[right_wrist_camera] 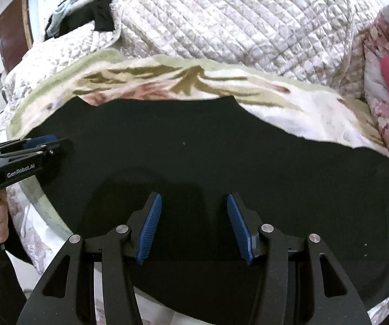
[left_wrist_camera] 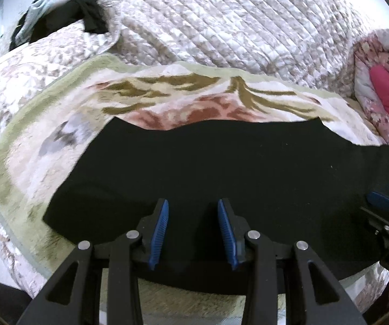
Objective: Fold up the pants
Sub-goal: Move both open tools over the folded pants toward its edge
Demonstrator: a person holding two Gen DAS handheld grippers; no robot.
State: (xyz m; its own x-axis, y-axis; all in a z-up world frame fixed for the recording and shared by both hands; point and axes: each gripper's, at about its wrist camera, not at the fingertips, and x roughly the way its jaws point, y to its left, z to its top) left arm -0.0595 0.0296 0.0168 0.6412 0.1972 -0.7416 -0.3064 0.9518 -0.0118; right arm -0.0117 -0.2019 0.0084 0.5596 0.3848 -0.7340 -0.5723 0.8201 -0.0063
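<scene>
Marked "GenRobot.AI", the left claw (right_wrist_camera: 38,142) and right claw (right_wrist_camera: 194,227) hover, jaws apart, over black pants (right_wrist_camera: 221,162) with blanket (right_wrist_camera: 302,113) beyond.

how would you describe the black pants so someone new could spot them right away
Start at the bed's grey-white quilted cover, then drop to the plush floral blanket with the green border. The black pants lie flat on that blanket, the only plain, solid-dark patch among patterned fabrics.
</scene>
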